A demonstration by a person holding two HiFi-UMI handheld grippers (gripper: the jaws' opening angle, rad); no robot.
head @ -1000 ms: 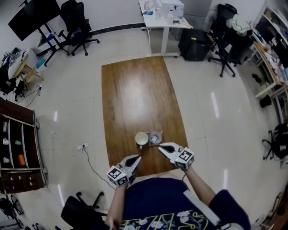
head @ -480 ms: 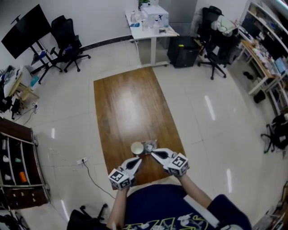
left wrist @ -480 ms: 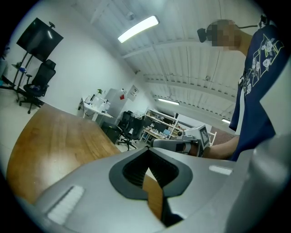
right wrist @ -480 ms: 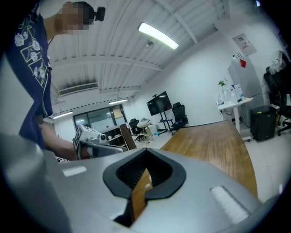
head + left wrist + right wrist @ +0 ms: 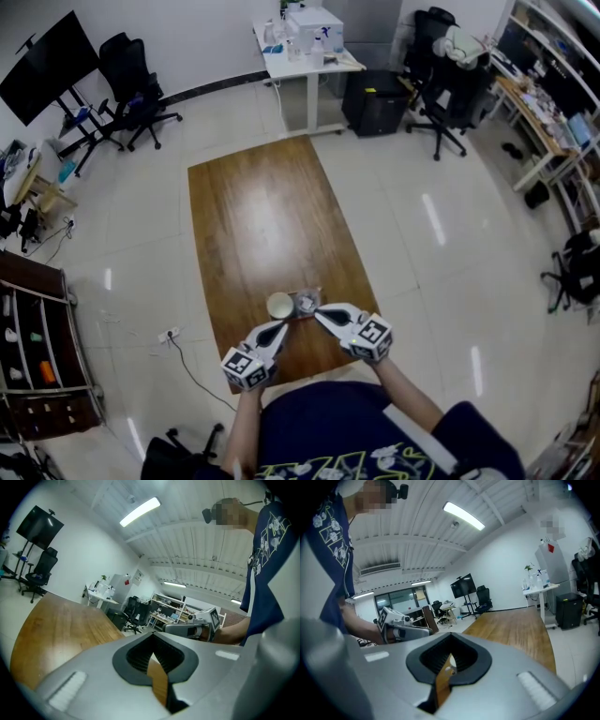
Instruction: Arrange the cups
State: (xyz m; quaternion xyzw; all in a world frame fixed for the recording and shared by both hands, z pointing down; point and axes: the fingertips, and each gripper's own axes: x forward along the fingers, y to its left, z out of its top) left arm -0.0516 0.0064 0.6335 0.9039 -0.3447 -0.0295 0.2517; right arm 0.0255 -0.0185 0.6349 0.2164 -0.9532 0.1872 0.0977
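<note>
Our left hand-held gripper (image 5: 278, 331) and right hand-held gripper (image 5: 321, 317) are closed and empty, just short of the white cup (image 5: 279, 306) and clear cup (image 5: 306, 303). These stand side by side at the near end of the surface (image 5: 253, 216), either arranged or awaiting it. We avoid nudging them.

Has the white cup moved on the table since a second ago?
No. The white cup sits beside the clear cup, near the front edge of the table, as before.

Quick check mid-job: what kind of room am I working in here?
Probably an office or lab workroom: black swivel chairs, a white desk and a large screen on a stand surround the wooden table.
</note>
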